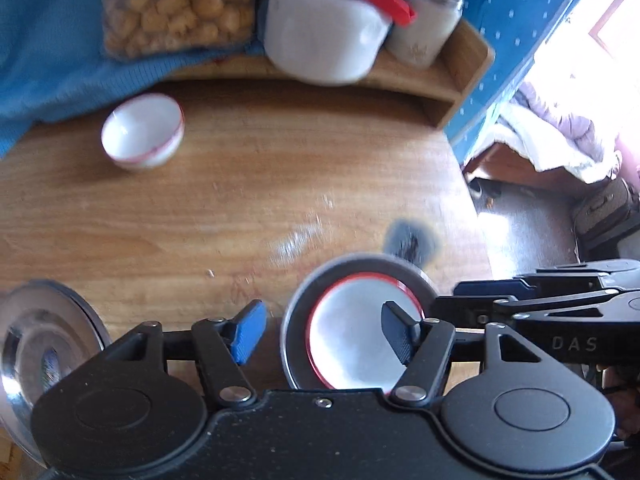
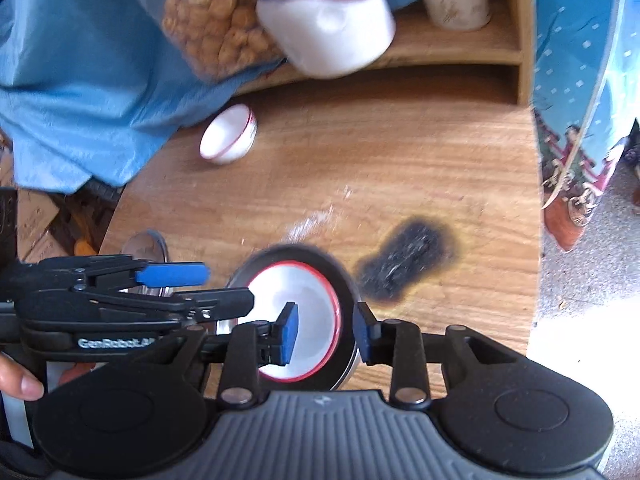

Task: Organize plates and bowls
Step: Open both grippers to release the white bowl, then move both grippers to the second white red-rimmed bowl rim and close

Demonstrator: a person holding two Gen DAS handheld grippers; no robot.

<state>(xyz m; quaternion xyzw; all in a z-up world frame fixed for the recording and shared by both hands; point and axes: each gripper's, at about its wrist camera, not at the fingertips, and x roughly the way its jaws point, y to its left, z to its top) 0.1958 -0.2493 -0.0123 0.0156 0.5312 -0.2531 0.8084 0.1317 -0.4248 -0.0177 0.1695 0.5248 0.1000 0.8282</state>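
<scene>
A white bowl with a red rim sits nested in a grey steel bowl near the table's front. My left gripper stands open over the left rim of the pair, pads clear of it. My right gripper is open astride the right rim, not pressing. A second red-rimmed white bowl stands alone at the far left. A shiny steel plate lies at the near left.
A wooden shelf at the back carries a white jar with a red clasp, a white tumbler and a bag of nuts. Blue cloth drapes the back left. A burn mark lies near the table's right edge.
</scene>
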